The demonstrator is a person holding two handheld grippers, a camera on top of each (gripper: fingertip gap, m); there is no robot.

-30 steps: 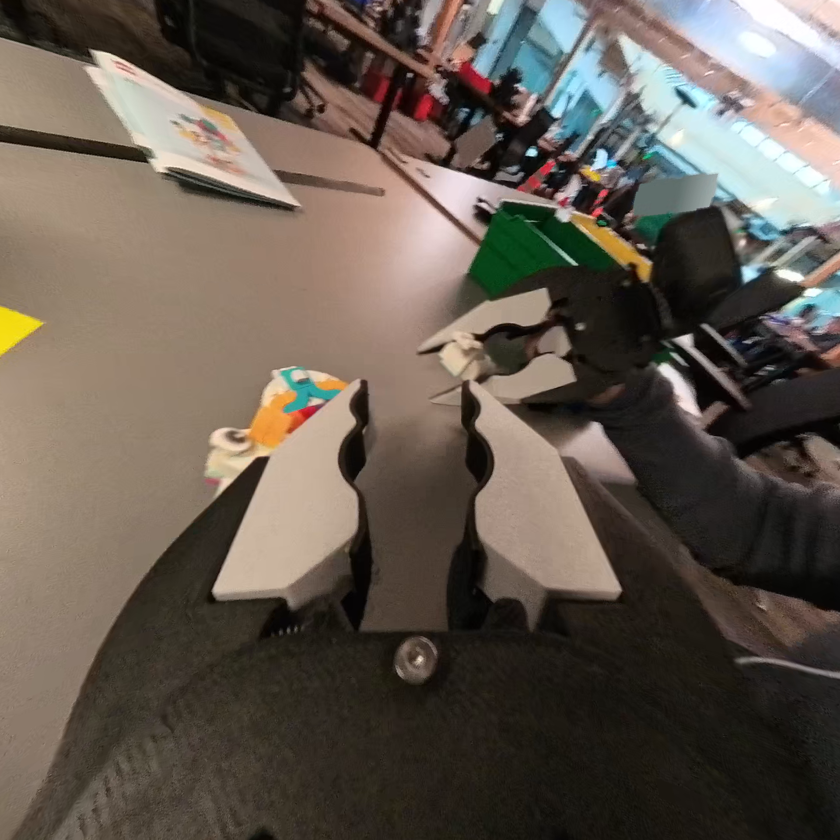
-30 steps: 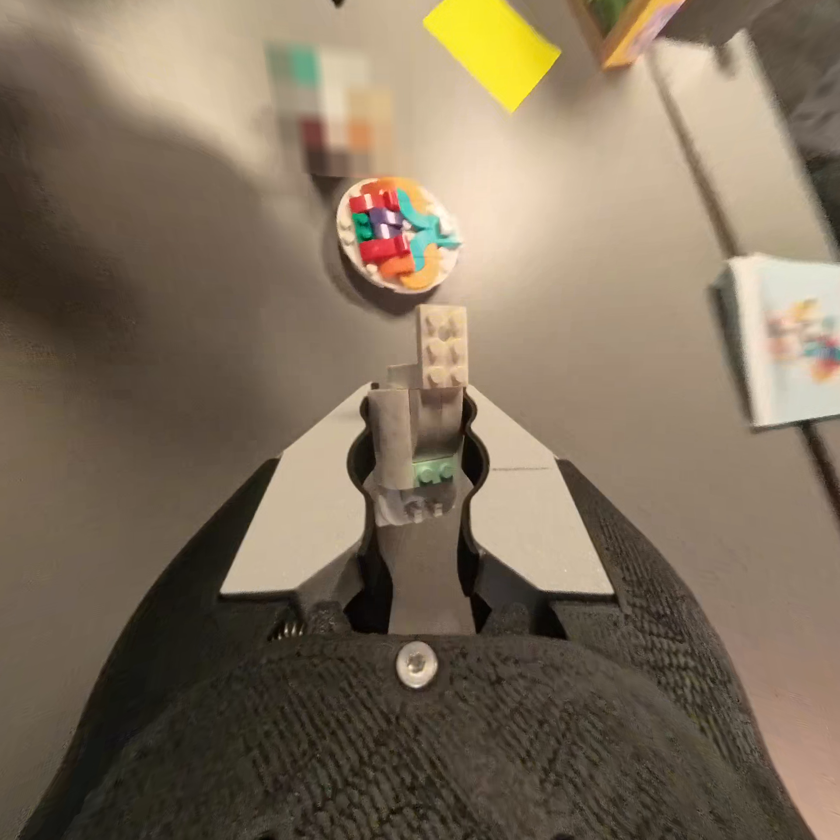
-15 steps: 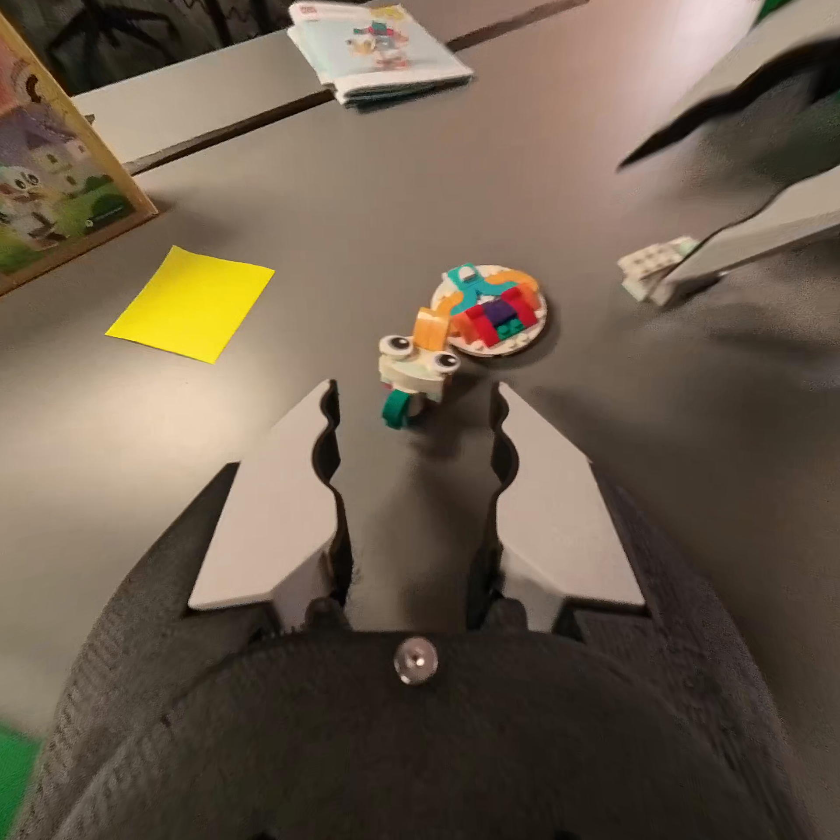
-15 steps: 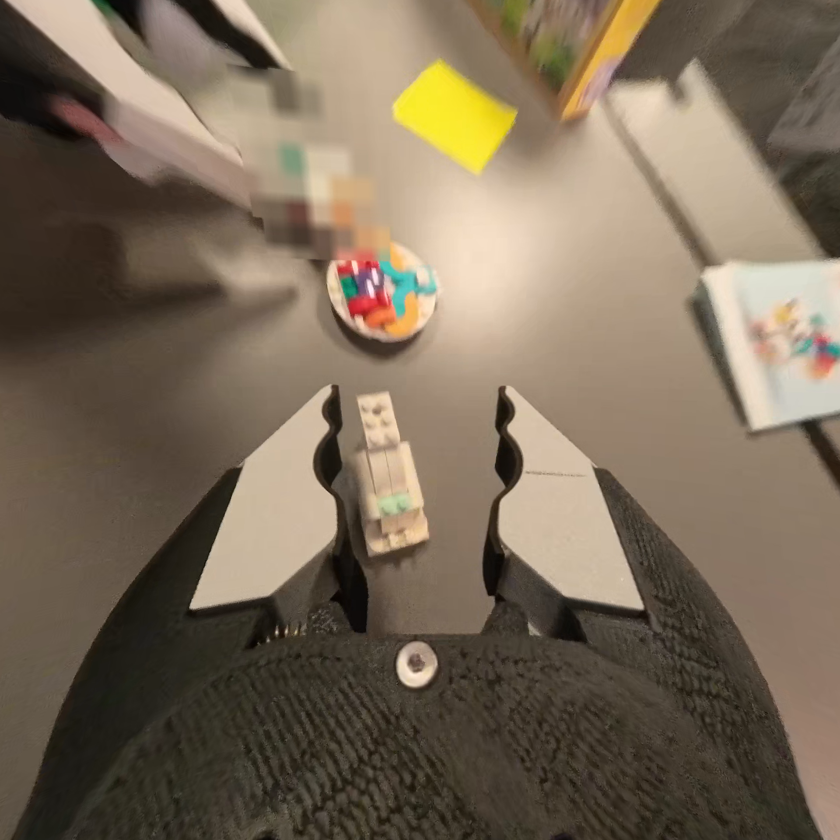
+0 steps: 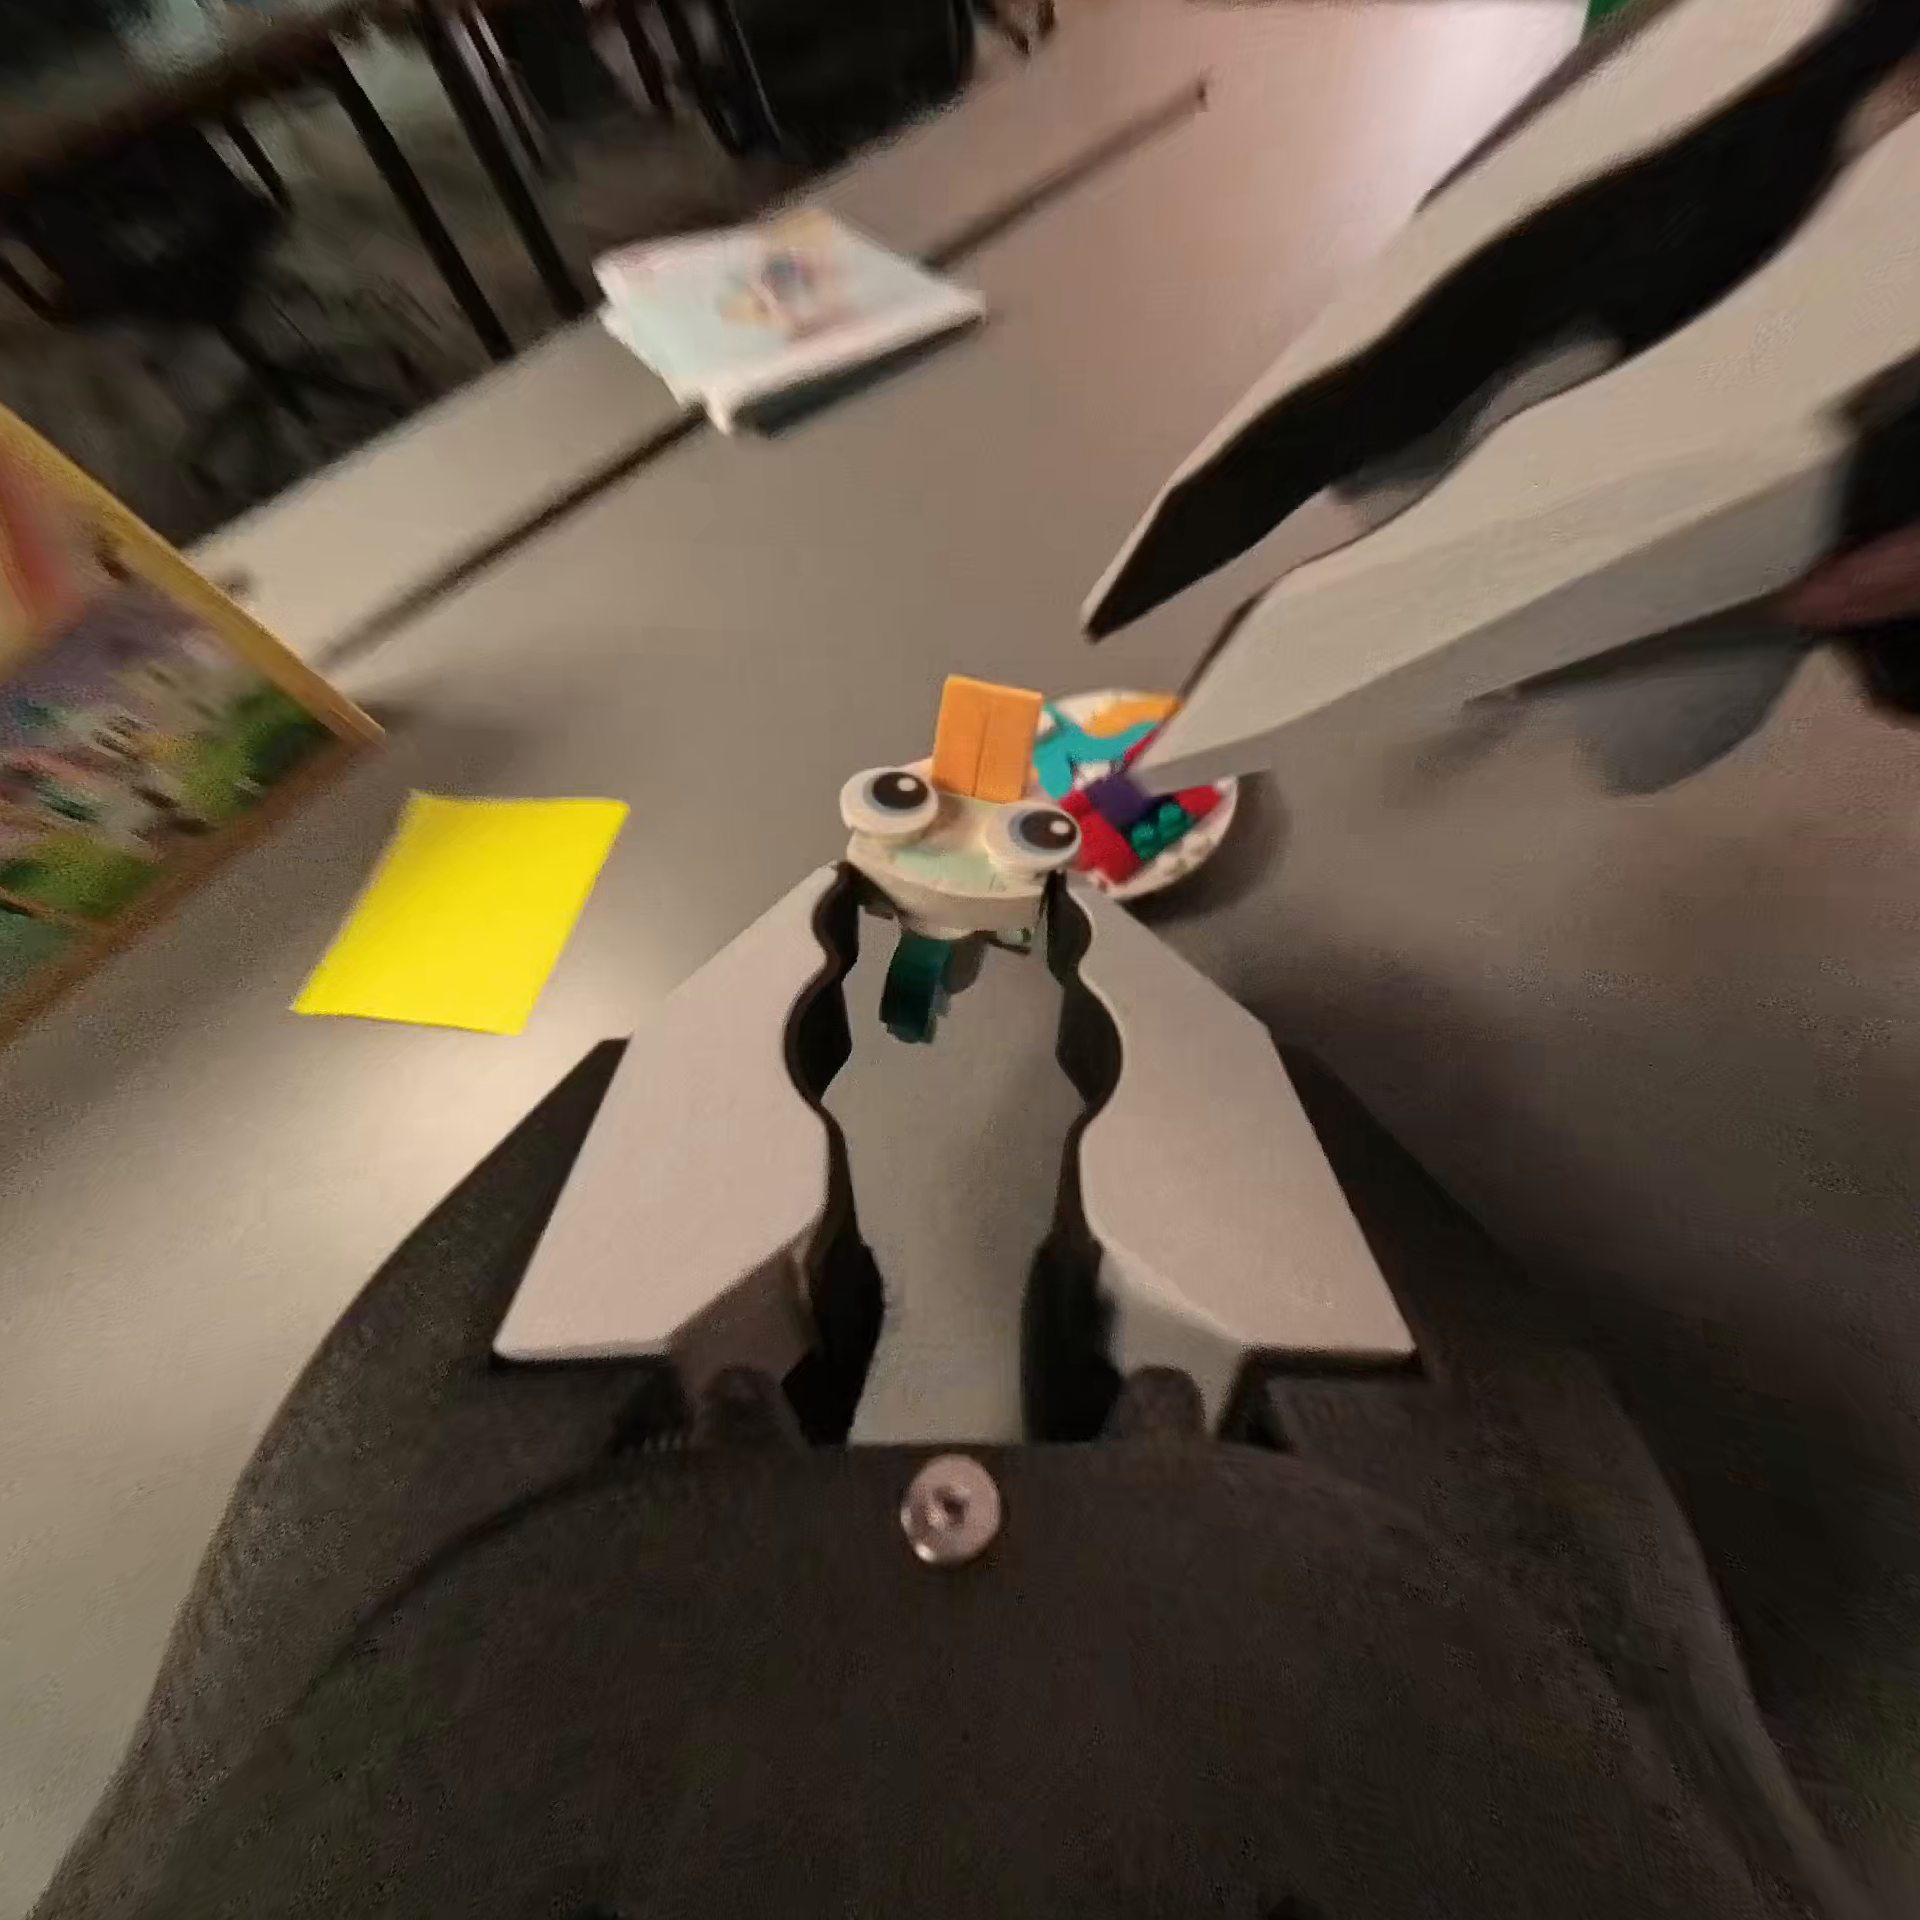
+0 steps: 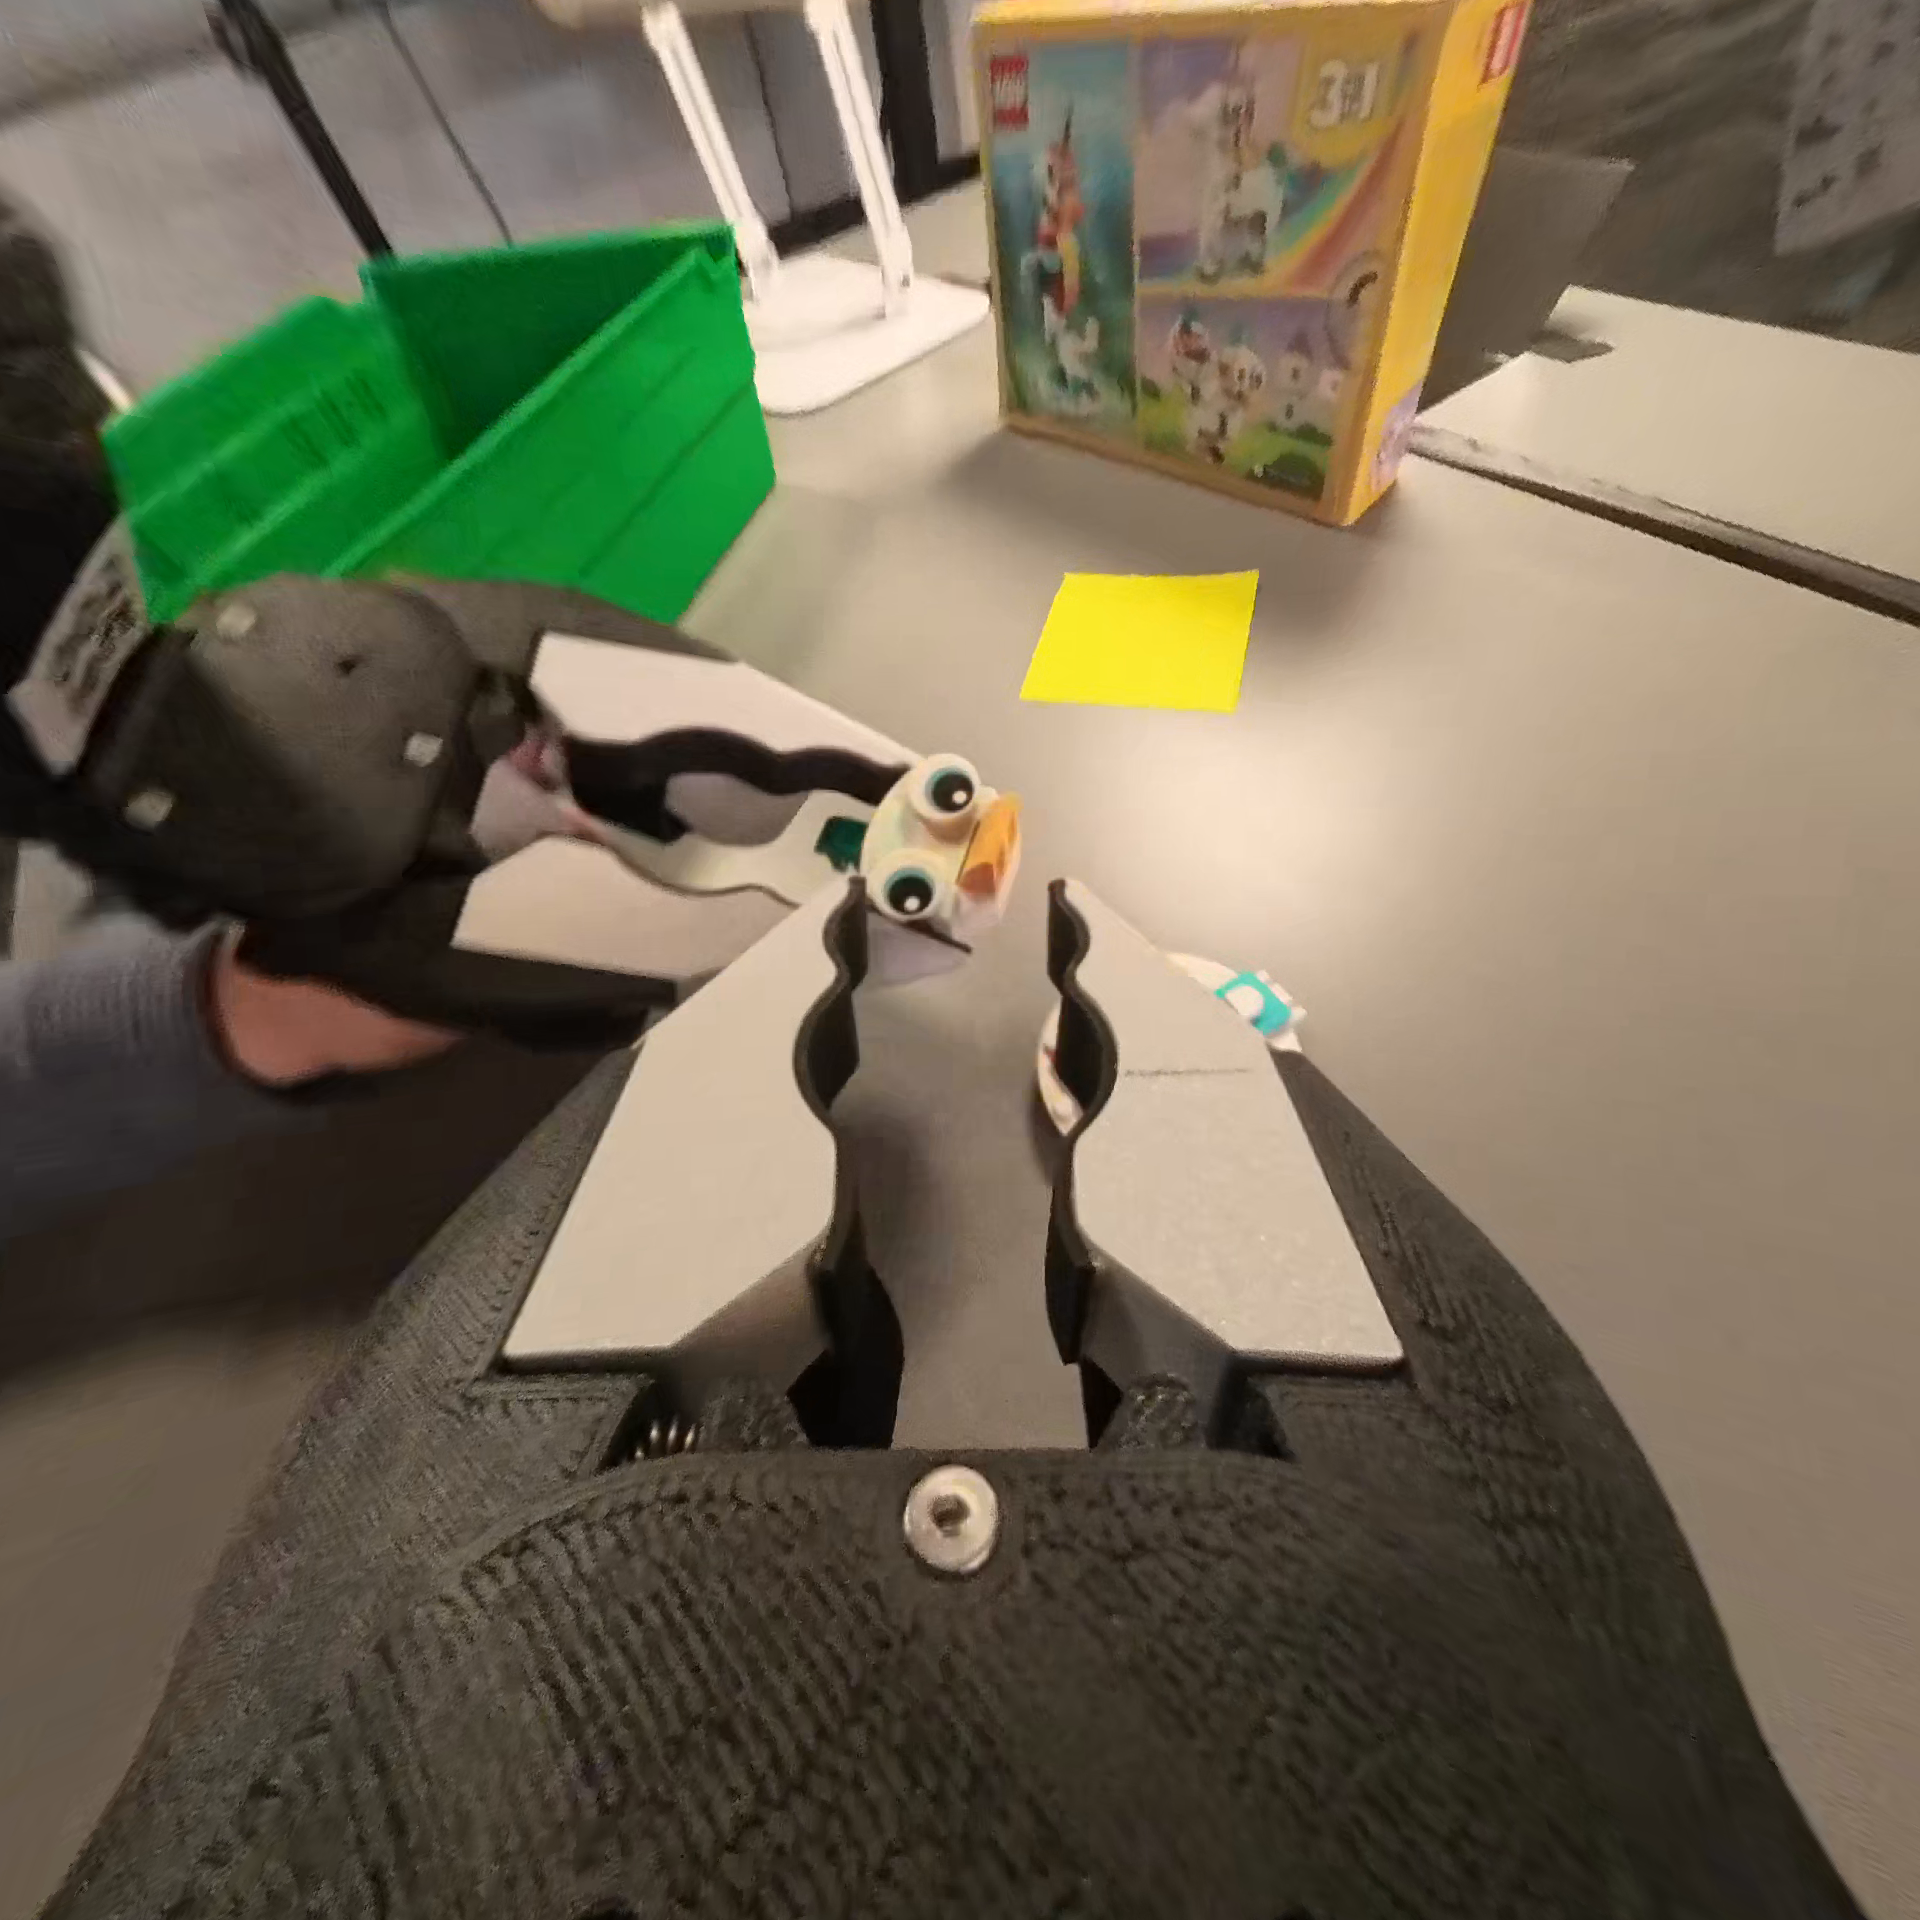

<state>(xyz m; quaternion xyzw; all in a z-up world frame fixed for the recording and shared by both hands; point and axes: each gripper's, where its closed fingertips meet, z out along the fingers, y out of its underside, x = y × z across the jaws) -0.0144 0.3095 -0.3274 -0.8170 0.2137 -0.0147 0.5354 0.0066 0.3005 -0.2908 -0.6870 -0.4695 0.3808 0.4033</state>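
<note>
Left wrist view: the left gripper (image 5: 951, 894) is clamped by its tips on a small brick figure (image 5: 951, 847) with 2 round eyes and an orange beak, lifted off the grey table (image 5: 727, 644). Just behind it lies a round white plate (image 5: 1184, 847) carrying coloured bricks. The right gripper (image 5: 1132, 675) reaches in from the upper right, its lower finger over the plate's edge, fingers apart and empty. A yellow note (image 5: 462, 909) lies to the left, a picture box (image 5: 114, 748) beyond it, a booklet (image 5: 790, 312) farther back.

Right wrist view: the right gripper (image 6: 951, 904) stands parted, holding nothing, its tips just beside the figure (image 6: 935, 842). A green bin (image 6: 540, 416) stands behind the left gripper (image 6: 883, 821); its contents are hidden. Bare table surrounds the note (image 6: 1143, 639).
</note>
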